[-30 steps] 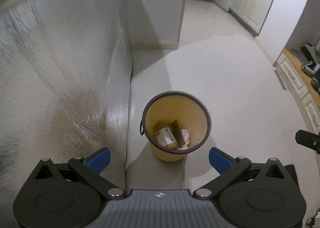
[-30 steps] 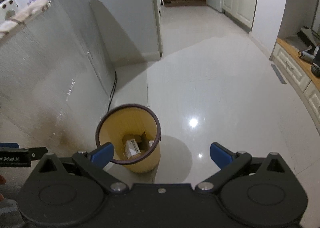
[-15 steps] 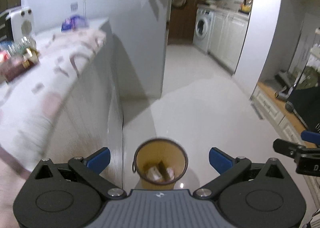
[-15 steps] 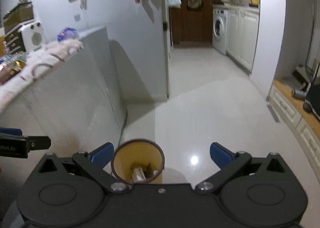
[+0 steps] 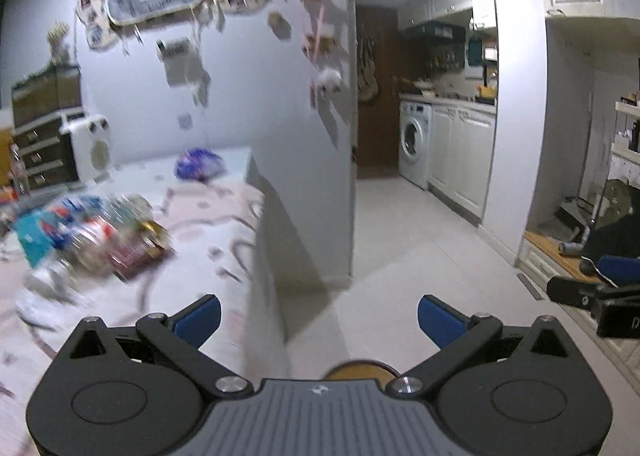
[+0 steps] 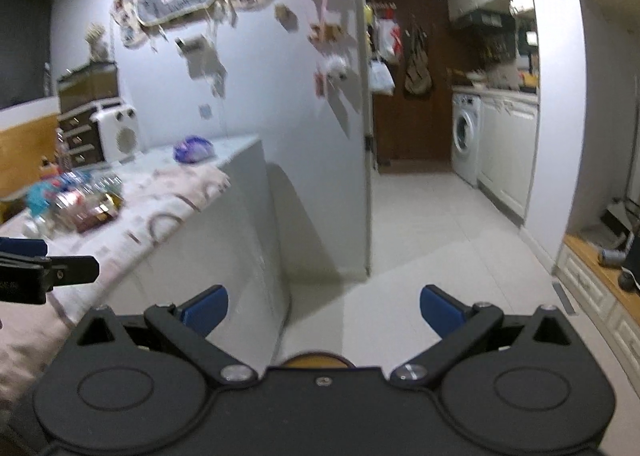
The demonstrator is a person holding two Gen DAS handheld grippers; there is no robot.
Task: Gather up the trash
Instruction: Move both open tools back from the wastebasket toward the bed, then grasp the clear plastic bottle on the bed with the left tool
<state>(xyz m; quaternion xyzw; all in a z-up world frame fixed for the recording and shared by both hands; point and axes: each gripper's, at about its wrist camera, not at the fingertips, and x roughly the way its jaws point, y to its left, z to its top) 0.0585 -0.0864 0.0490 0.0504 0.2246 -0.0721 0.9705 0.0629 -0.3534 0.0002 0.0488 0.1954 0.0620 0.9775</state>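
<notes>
Trash: we see a blurred heap of wrappers and packets (image 5: 92, 232) on the counter (image 5: 208, 256), toward its left side and back from the near edge; single pieces cannot be told apart.
Bin: only a sliver of the yellow bin (image 5: 362, 370) with its dark rim shows on the floor, just past our left gripper's body and beside the counter's end; what lies in it is hidden from us.
Left gripper: our left gripper (image 5: 318, 316) has its blue pads spread wide with nothing between them.
Right gripper: our right gripper (image 6: 324, 308) is likewise spread wide and carries nothing; it sits to the right of the left one, over the floor.
Counter edge: the patterned cloth (image 6: 168, 212) covers the top up to the right-hand edge, where the grey side panel (image 6: 240, 256) drops straight to the floor.
Purple bag: a purple bag (image 5: 198, 169) lies near the counter's far right corner, well apart from the heap.
Open floor: pale tiles (image 5: 420, 256) run clear from the counter's end to the far room.
Far end: a washing machine (image 5: 414, 144) stands under white cabinets.
Right wall: a low wooden ledge (image 6: 600, 276) holds dark items we cannot make out.
</notes>
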